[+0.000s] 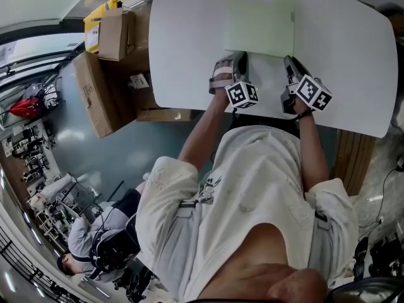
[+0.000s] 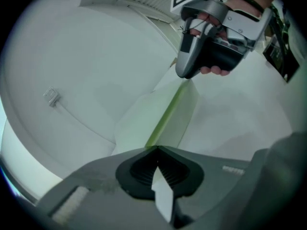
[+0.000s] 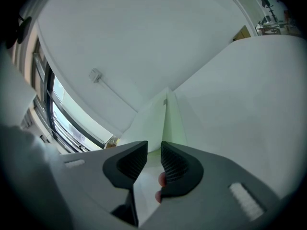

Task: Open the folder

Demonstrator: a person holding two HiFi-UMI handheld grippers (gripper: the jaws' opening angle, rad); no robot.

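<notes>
Head view first: one pale green folder (image 1: 259, 17) lies flat mid-table (image 1: 183, 55) and runs toward the far edge. Its near edge sits just in front of two grippers. The left gripper (image 1: 232, 65) is at the folder's near left corner and the right gripper (image 1: 291, 68) is by the near right corner.

Left gripper view: the left gripper (image 2: 157, 151) has its jaws pressed together, tip right at the folder (image 2: 144, 119) edge. I honestly can't tell if a sheet is caught in there. The right gripper (image 2: 206, 51) hangs over the other corner.

Right gripper view: the right gripper (image 3: 153, 158) has its jaws spread a little and pinches nothing. The folder (image 3: 154, 119) starts just past the gap.

My guess is it's light, thin, bendy and slick on that smooth table, so it'll probably slide. I'd nip only the top cover at a near corner and pin the bottom sheet with the other gripper.
</notes>
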